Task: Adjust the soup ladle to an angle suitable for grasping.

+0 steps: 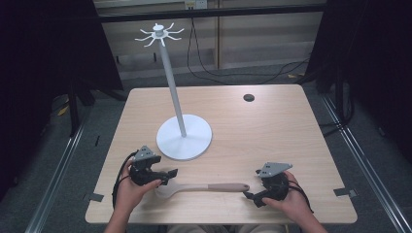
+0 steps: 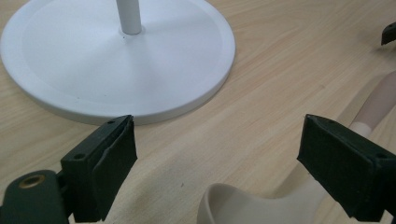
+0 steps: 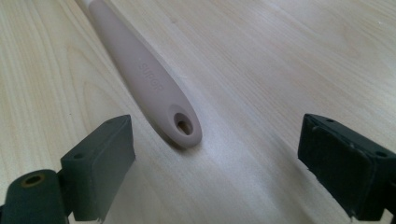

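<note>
Spoon [image 1: 204, 188] lies flat along the desk's near edge, bowl by my left tongs [image 1: 163, 177], handle's hanging hole before my right tongs [image 3: 212, 154]. Both pairs gape wide, gripping nothing. Next, I reckon: close on the handle, lift toward the hook stand [image 1: 184, 136].

Open left claw [image 2: 217, 163] straddles spoon [image 2: 261, 207] near white base [image 2: 70, 70].

I can make out one piece of lettering: raised, tone-on-tone characters moulded into the pinkish spoon handle [image 3: 144, 77], just above its hanging hole, in the right gripper view. They look like "SUPOR", though I can't be certain of every letter.
</note>
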`<state>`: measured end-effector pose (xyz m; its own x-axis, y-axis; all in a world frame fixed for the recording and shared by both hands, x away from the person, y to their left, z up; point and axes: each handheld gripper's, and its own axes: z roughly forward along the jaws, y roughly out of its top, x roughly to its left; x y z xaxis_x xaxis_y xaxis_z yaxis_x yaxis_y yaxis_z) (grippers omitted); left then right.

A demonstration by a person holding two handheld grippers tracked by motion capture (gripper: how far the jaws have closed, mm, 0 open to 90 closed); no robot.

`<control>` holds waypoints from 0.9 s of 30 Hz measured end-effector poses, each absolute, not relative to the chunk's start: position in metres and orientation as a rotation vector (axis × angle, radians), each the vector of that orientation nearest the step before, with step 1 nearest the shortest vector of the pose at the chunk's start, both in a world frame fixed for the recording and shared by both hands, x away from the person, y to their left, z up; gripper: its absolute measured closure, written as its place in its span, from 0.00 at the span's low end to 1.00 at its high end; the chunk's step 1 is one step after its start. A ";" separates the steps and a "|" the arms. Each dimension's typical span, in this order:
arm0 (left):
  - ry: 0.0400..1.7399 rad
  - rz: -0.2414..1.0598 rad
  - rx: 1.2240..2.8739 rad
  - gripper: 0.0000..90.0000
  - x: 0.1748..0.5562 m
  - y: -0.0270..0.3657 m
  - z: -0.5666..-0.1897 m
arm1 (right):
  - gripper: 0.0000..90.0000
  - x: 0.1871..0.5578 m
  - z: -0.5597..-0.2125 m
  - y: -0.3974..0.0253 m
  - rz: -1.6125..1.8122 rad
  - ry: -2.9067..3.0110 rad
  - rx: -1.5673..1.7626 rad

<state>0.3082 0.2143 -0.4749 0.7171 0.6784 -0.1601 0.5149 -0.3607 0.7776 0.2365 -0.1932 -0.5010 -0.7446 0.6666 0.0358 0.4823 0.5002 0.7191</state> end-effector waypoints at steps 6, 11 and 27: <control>0.893 0.231 2.045 0.12 0.308 0.214 -0.474 | 0.12 0.236 -0.500 -0.191 1.081 2.494 0.972; 0.890 0.236 2.043 0.12 0.306 0.215 -0.472 | 0.15 0.233 -0.494 -0.193 1.112 2.465 0.977; 0.876 0.243 2.045 0.12 0.310 0.206 -0.467 | 1.00 0.211 -0.482 -0.186 1.218 2.452 0.945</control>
<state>0.3098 0.2062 -0.4674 0.7328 0.6644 -0.1469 0.4938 -0.3708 0.7865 0.2108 -0.1864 -0.4824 -0.7604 0.6463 0.0645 0.4420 0.4422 0.7805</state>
